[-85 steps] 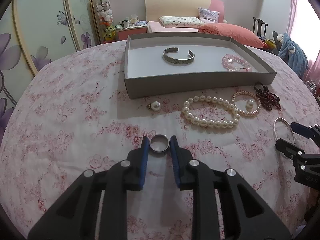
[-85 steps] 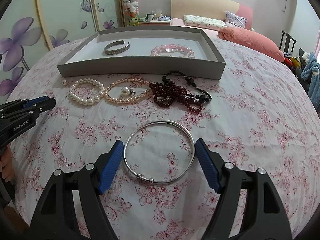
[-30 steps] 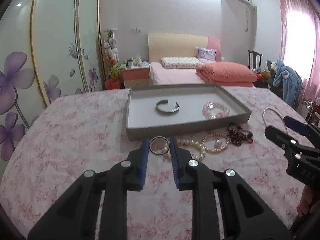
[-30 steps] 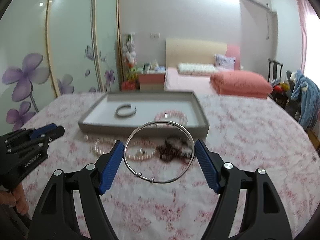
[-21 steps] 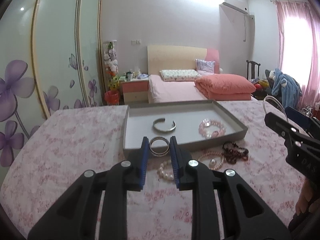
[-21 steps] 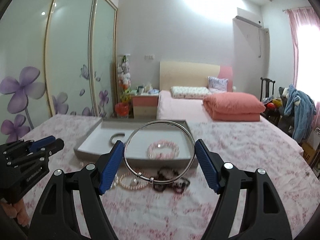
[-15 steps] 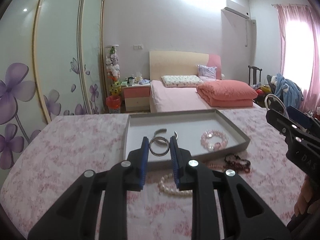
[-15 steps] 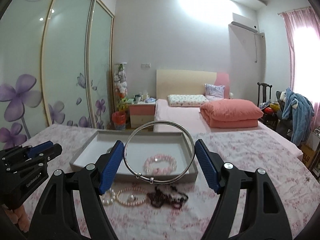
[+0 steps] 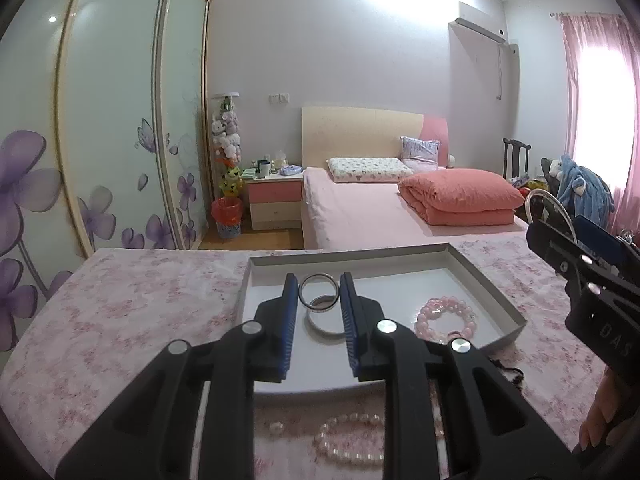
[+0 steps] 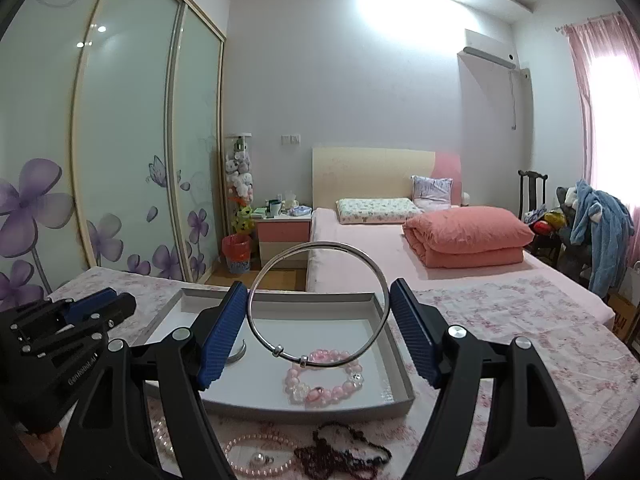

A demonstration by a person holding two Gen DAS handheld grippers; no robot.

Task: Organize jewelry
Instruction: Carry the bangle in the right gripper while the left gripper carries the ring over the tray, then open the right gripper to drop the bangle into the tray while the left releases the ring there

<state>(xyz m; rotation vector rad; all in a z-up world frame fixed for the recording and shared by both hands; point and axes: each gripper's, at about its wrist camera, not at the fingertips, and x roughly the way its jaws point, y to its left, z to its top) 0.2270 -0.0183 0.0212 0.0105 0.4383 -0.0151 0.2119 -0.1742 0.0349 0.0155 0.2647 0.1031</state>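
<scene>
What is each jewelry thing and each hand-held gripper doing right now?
Left hand-held gripper: shut on the small ring.
Small ring: held above the tray.
Right hand-held gripper: shut on the big bangle.
Big bangle: held upright, off the table.
Gray tray: open, lying flat.
Pink bead bracelet: lying in the tray.
Silver cuff: lying in the tray.
Pearl strand: lying on the tablecloth, outside the tray.

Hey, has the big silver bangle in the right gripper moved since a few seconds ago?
Yes. The silver bangle, clamped in the right gripper, lay on the floral cloth in front of the grey tray; now it is lifted, above the tray.
</scene>
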